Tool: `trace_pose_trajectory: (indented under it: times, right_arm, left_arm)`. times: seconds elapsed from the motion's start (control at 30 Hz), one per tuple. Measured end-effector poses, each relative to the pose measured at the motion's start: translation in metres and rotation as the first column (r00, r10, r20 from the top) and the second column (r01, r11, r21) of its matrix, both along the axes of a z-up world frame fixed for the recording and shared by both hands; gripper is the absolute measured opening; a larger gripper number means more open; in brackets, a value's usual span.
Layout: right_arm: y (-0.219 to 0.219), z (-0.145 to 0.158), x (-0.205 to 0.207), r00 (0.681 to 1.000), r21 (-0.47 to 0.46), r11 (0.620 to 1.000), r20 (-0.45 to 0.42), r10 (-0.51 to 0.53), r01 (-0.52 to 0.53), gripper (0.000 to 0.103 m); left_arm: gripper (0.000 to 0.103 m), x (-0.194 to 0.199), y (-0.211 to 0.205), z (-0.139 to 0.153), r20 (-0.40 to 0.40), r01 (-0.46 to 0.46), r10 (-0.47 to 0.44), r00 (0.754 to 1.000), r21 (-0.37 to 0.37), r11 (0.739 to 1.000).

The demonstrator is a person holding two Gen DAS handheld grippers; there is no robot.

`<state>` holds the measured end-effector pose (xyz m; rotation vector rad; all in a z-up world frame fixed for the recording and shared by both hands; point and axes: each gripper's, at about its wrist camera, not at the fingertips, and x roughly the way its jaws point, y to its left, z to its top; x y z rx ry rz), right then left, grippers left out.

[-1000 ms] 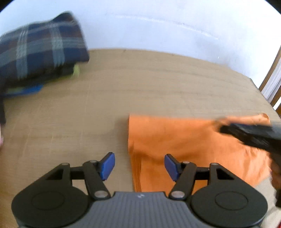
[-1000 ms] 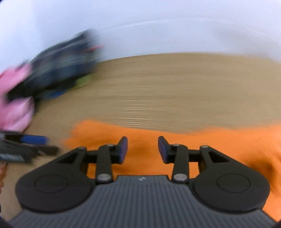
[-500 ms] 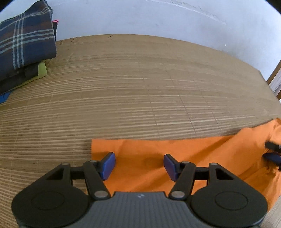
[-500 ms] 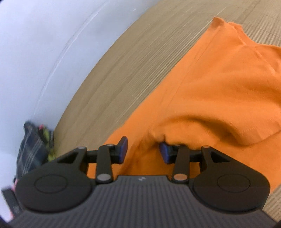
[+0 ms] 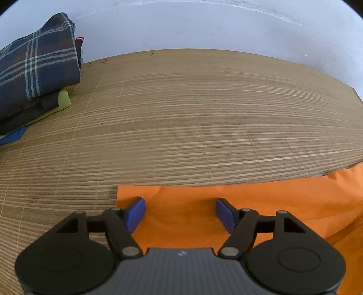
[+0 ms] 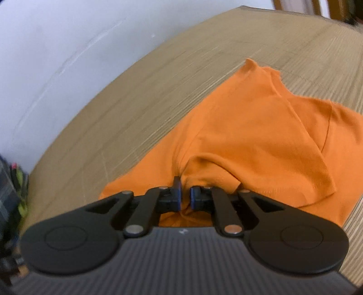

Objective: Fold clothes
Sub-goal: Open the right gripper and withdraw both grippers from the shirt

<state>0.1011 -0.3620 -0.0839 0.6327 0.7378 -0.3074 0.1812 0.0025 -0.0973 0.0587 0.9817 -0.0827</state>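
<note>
you're working over a slatted bamboo mat [image 5: 204,127] that runs back to a plain white wall [image 5: 204,25], marked by a faint raised line. daylight falls evenly across both. in the right wrist view, blurred brown wooden framing [image 6: 317,6] shows past the mat's far corner.

Free room and obstacles, taken from the orange shirt [image 5: 238,204]. Beyond the shirt's far edge the bamboo mat [image 5: 192,127] lies bare up to the white wall [image 5: 204,25], which bounds passage on that side. To the far left of the shirt, well apart from it, a stack of folded clothes [image 5: 34,74] topped by a plaid garment stands against the wall and blocks that corner. In the right wrist view, a raised fold of the shirt [image 6: 261,154] bunches just ahead of the right gripper [image 6: 185,195], whose jaws are closing with cloth between them; open mat lies on both sides of it.
</note>
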Motion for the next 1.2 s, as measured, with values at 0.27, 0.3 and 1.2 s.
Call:
trace_pose_trajectory:
  times: [0.27, 0.3, 1.2]
  right_arm:
    - [0.003, 0.033, -0.039, 0.982, -0.058, 0.981, -0.019, 0.186, -0.187, 0.030]
    - [-0.005, 0.036, -0.048, 0.984, -0.061, 0.982, -0.009, 0.179, -0.179, 0.031]
    - [-0.152, -0.002, -0.090, 0.970, 0.088, 0.966, 0.052, 0.239, -0.243, 0.033]
  left_arm:
    - [0.062, -0.004, -0.012, 0.020, -0.015, 0.047, -0.048, 0.999, -0.060, 0.997]
    - [0.063, -0.005, -0.020, 0.023, -0.013, 0.079, -0.080, 0.997, -0.072, 0.994]
    - [0.055, -0.064, -0.274, 0.021, -0.035, 0.388, -0.414, 0.910, -0.284, 0.877]
